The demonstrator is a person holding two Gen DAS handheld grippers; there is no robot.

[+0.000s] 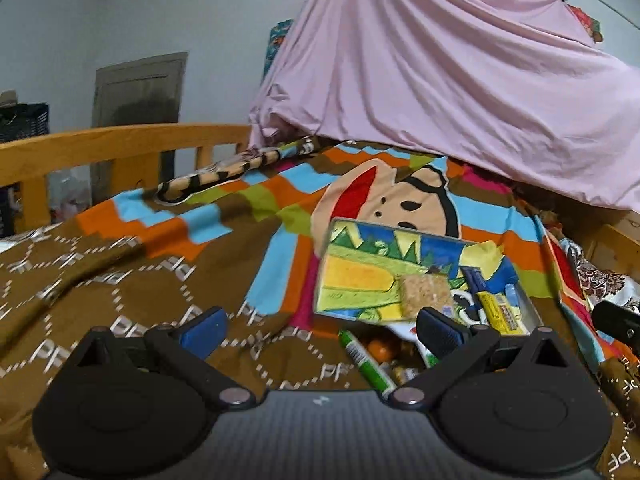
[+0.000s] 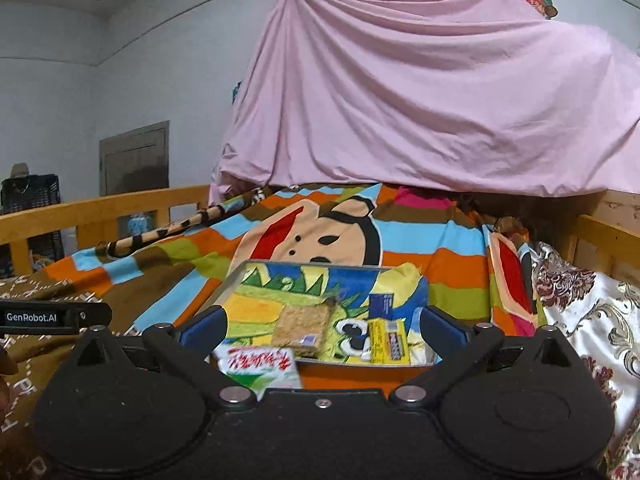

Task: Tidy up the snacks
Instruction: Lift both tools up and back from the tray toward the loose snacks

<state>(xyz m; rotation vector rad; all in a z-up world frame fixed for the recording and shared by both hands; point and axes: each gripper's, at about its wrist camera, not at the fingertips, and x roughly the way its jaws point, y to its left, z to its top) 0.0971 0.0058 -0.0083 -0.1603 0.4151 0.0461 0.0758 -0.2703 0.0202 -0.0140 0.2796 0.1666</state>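
A shallow tray (image 1: 334, 236) with a bright cartoon lining lies on the bed. It holds a crumbly grain bar (image 1: 425, 294), a yellow snack pack (image 1: 498, 312) and a blue pack (image 1: 478, 282). My left gripper (image 1: 320, 330) is open, left of the tray's near corner. Below it lie a green wrapped stick (image 1: 366, 364) and orange candies (image 1: 382, 350). In the right wrist view, my right gripper (image 2: 322, 330) is open in front of the tray (image 2: 236, 276). The grain bar (image 2: 304, 326), the yellow pack (image 2: 388, 340) and the blue pack (image 2: 382, 306) show between its fingers. A green-and-white packet (image 2: 260, 366) lies just before the tray.
A striped cartoon blanket (image 2: 420, 240) and a brown patterned blanket (image 1: 100, 272) cover the bed. A wooden rail (image 1: 120, 140) runs along the left, with another wooden rail (image 2: 604, 236) at right. A pink sheet (image 2: 420, 100) hangs behind. The other gripper's body (image 2: 52, 316) juts in from the left.
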